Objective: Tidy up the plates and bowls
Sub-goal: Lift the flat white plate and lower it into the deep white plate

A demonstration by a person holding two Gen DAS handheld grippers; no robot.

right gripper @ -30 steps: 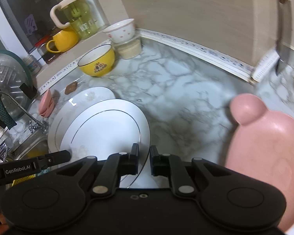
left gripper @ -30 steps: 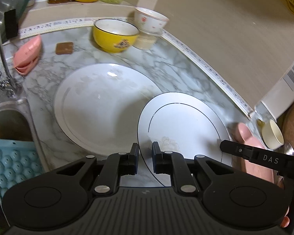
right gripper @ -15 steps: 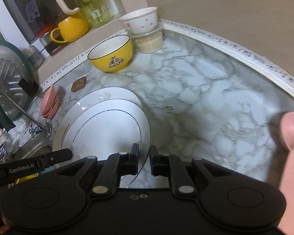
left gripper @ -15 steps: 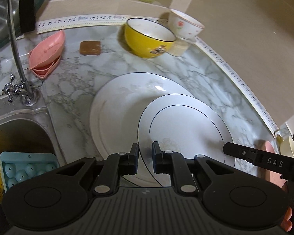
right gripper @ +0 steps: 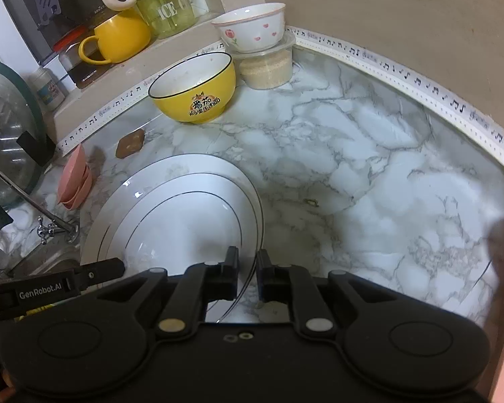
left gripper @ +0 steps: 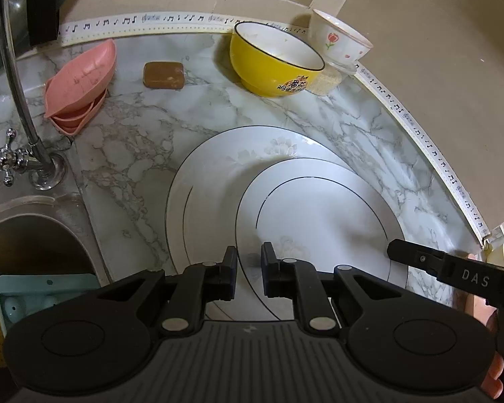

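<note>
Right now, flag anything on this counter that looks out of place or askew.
The small white plate sits off-centre over the large white plate, toward its right rim, with both grippers clamped on its edges. The floral bowl perches on a lidded plastic container. Nothing looks spilled or broken.

my marble-look countertop (right gripper: 369,154), beige wall (left gripper: 436,50) behind, music-note trim strip (right gripper: 420,82) along the edge, steel sink (left gripper: 33,235) and chrome tap (left gripper: 13,77) off to my left

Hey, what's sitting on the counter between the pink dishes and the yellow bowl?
A brown soap bar lies between the pink dishes and the yellow bowl, seen in both views.
</note>
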